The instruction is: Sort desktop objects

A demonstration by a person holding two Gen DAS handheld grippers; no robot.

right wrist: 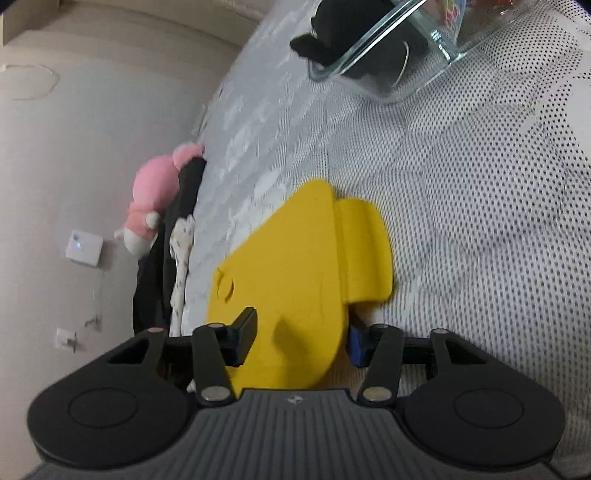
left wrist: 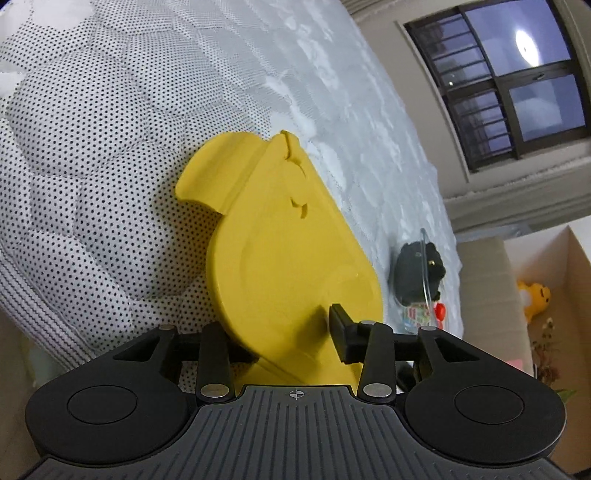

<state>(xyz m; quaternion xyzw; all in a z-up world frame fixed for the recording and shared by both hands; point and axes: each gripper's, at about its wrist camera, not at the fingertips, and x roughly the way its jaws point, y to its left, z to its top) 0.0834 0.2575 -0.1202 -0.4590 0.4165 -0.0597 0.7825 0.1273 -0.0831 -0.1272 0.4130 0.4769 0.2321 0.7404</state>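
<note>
A yellow plastic lid point(left wrist: 288, 236) with a flap at its far end stands tilted over the dotted quilt. It sits between the jaws of my left gripper point(left wrist: 280, 325). One finger point(left wrist: 340, 332) lies against its upper face and the other is hidden behind it. In the right wrist view the same yellow lid point(right wrist: 295, 266) is held by my right gripper point(right wrist: 301, 325), which is shut on its near edge with a black finger point(right wrist: 245, 338) on top and a blue-padded one below. A glass container point(right wrist: 388, 55) holding a black plush toy point(right wrist: 332, 33) lies beyond.
A dotted quilt point(left wrist: 92, 166) and a grey bedspread point(left wrist: 332, 92) cover the bed. The black plush toy point(left wrist: 417, 273) lies with small red items point(left wrist: 439, 312) at the bed's edge. A cardboard box point(left wrist: 576, 280) holds a yellow toy point(left wrist: 535, 295). A pink plush point(right wrist: 155, 199) leans by the wall.
</note>
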